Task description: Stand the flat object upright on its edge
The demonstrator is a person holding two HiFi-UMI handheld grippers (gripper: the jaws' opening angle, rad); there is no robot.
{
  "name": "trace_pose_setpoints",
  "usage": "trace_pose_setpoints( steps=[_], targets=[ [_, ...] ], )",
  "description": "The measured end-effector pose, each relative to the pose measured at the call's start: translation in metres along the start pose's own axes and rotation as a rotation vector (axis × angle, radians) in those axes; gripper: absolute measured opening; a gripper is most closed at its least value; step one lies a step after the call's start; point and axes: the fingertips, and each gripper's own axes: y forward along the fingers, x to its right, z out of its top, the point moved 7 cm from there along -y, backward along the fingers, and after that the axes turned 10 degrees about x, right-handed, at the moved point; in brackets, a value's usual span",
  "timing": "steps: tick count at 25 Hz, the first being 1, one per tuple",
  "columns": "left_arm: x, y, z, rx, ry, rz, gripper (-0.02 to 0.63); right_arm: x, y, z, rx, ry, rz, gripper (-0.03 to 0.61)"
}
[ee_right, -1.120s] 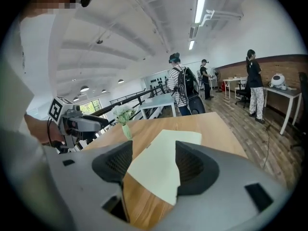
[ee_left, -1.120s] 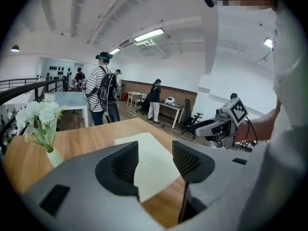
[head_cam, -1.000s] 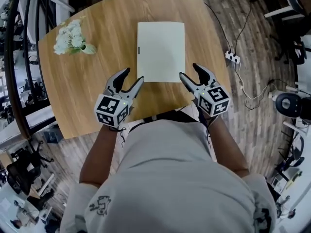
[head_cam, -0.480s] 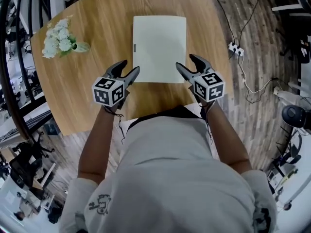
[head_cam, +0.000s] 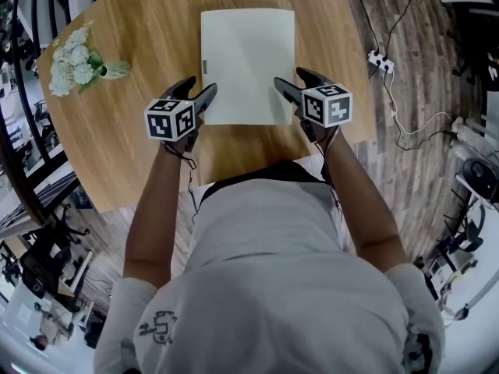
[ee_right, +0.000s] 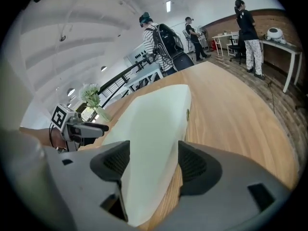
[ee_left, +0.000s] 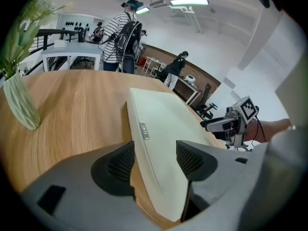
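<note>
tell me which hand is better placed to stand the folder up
Neither clearly: the left gripper and right gripper each straddle one side edge of the white folder, jaws just opened wider, pads not pressing. Likely a two-handed lift.

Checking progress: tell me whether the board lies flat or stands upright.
Flat: the board lies broad face down on the table.

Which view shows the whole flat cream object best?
Head view: the flat cream object lies flat on the table, all four edges visible. Each gripper view shows only a near corner, foreshortened, between the open jaws of the left gripper or right gripper; both have just been opening wider.
</note>
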Motion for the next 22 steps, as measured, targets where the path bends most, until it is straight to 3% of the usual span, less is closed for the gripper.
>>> trace_pose_setpoints(
  steps=[12,22],
  targets=[
    [-0.009,0.033,-0.003,-0.054,-0.046,0.0,0.278,0.014,0.025,-0.017,-0.055,0.074,0.004,0.353],
    [-0.006,0.04,-0.004,-0.051,-0.041,0.013,0.293,0.018,0.031,-0.015,-0.09,0.041,0.051,0.359]
  ],
)
